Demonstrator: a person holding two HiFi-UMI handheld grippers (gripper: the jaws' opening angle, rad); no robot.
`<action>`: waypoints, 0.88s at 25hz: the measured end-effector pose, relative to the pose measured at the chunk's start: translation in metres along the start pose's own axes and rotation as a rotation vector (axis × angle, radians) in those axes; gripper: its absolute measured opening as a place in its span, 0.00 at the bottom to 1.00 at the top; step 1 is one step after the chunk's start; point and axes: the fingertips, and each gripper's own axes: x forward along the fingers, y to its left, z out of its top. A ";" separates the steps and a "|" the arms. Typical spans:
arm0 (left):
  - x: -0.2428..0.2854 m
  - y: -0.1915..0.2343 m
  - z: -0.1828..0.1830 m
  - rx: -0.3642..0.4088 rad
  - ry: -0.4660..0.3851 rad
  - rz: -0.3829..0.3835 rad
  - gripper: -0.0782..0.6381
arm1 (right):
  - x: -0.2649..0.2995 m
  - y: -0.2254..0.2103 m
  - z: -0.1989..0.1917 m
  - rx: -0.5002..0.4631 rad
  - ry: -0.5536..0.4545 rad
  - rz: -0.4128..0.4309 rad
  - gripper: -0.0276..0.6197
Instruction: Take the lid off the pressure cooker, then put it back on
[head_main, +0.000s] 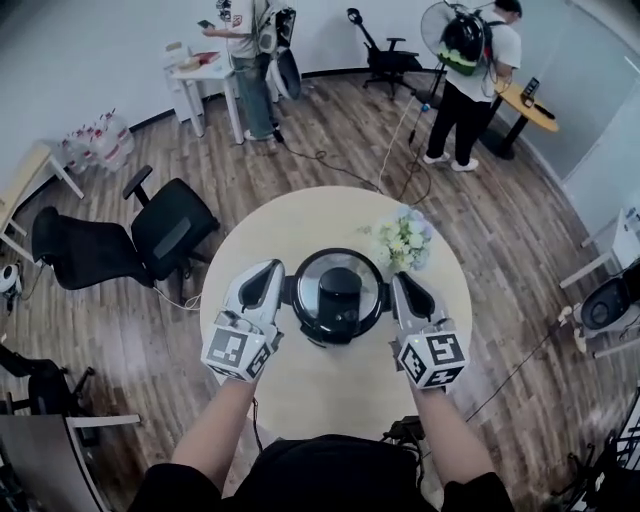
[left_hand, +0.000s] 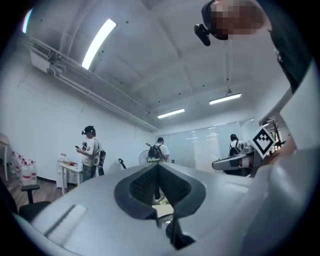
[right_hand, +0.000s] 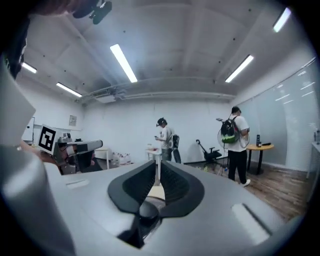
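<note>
Head view: the pressure cooker is parked on the round table, right between the two tools, with the lid seated on it and its black handle dead centre. The left gripper is held at the cooker's one side and the right gripper at the other. Neither looks to be touching the pot, though contact can't be ruled out from this steep angle. A bunch of flowers is sat just ahead of the right tool's tips.

Left gripper view: the pads are pressed together with nothing caught between them. Only the room is seen past the tips.

Right gripper view: same deal, the pads are closed up with barely a slit left, and nothing is held.

Stuff that could bite from here: if the tools get lowered while still closed, the lid handle gets bumped rather than grabbed, and the pot could be shoved across the table. The flowers could easily be knocked by the right tool. If the lid is locked, a straight pull would probably drag the whole cooker up.
</note>
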 end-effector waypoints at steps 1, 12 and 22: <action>0.003 0.000 0.007 0.011 -0.010 0.013 0.11 | -0.003 -0.004 0.010 -0.008 -0.039 -0.027 0.10; 0.005 -0.011 0.037 0.098 -0.048 0.054 0.11 | -0.036 -0.023 0.029 -0.040 -0.194 -0.165 0.07; 0.003 -0.008 0.021 0.088 -0.024 0.073 0.11 | -0.038 -0.036 0.015 -0.077 -0.143 -0.198 0.05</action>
